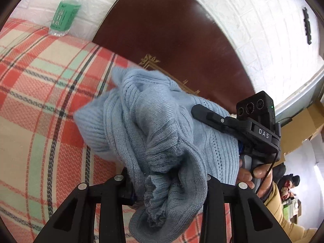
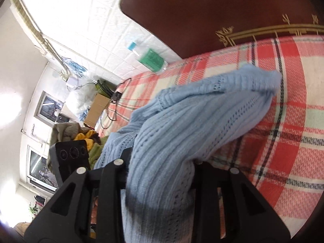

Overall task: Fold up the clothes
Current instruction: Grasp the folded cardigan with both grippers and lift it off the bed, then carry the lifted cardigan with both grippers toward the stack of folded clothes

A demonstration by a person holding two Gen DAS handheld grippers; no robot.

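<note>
Bunching between the black fingers of the left gripper [image 1: 164, 184], a light-blue ribbed knit sweater [image 1: 154, 125] is clamped at its hem and hangs above the red, cream & mint plaid bedspread [image 1: 40, 93]. Left wrist view also shows the right gripper [image 1: 204, 112] w/ a hand [image 1: 253, 172] on its grip at the sweater's far side; a clear plastic bottle w/ green label [image 1: 66, 14] stands by the white wall. Right wrist view: right gripper clenched on the sweater's knit, which drapes fwd over the bedspread; dark-red wooden headboard [image 2: 212, 6] behind.

Bunched light-blue knit sweater [image 1: 154, 133] (ribbed), lifted
</note>
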